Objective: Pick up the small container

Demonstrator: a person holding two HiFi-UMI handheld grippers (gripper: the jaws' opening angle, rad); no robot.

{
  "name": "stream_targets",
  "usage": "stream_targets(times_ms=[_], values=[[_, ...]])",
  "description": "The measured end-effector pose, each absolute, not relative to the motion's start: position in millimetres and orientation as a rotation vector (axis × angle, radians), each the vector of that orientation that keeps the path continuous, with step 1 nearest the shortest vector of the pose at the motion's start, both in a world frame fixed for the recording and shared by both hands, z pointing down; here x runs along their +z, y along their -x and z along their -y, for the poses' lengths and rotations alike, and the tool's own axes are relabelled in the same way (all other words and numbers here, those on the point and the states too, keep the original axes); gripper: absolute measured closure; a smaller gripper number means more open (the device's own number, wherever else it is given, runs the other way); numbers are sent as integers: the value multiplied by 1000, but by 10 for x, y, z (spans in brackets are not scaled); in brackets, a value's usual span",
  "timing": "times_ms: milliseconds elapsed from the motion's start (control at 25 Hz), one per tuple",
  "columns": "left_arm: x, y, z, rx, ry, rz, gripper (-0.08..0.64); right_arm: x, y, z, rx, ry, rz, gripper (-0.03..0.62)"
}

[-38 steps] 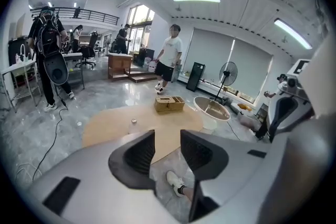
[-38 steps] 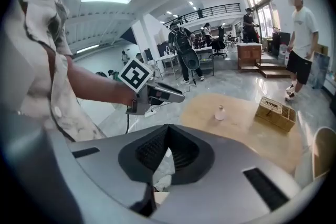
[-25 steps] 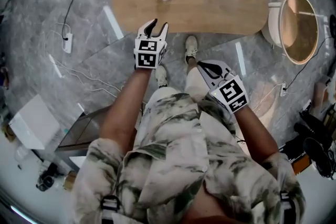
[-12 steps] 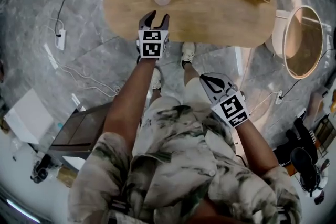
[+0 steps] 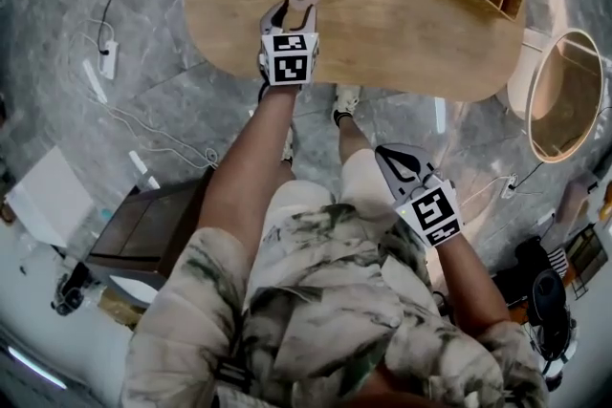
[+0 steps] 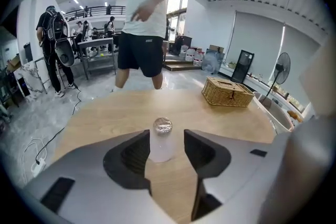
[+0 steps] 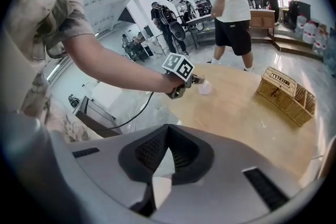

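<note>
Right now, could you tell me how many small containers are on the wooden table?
1. The small container stands on the wooden table, between the open jaws of the left tongs, which have just been opening. No other shows in any view.

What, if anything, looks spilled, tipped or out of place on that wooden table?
Nothing stands out. The small container stands upright on the wooden table with nothing spilled around it, and the wicker box sits flat toward one end of the table.
</note>
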State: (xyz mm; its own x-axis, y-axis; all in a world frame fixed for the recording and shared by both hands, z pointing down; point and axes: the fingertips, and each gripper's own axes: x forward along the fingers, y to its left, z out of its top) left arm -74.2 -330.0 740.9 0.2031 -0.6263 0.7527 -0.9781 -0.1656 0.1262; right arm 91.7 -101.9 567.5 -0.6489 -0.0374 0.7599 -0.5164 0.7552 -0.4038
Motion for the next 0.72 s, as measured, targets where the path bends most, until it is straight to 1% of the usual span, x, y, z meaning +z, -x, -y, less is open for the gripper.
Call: stream_targets(times_ms=[280,720], values=[[7684,725,3501,749,-1842,1541,351,5893,-1002,1109,817,-403,2156,571],[7882,726,3721,719,-1861,1611,353,6090,-1172,1128,865,-413,2115,571]])
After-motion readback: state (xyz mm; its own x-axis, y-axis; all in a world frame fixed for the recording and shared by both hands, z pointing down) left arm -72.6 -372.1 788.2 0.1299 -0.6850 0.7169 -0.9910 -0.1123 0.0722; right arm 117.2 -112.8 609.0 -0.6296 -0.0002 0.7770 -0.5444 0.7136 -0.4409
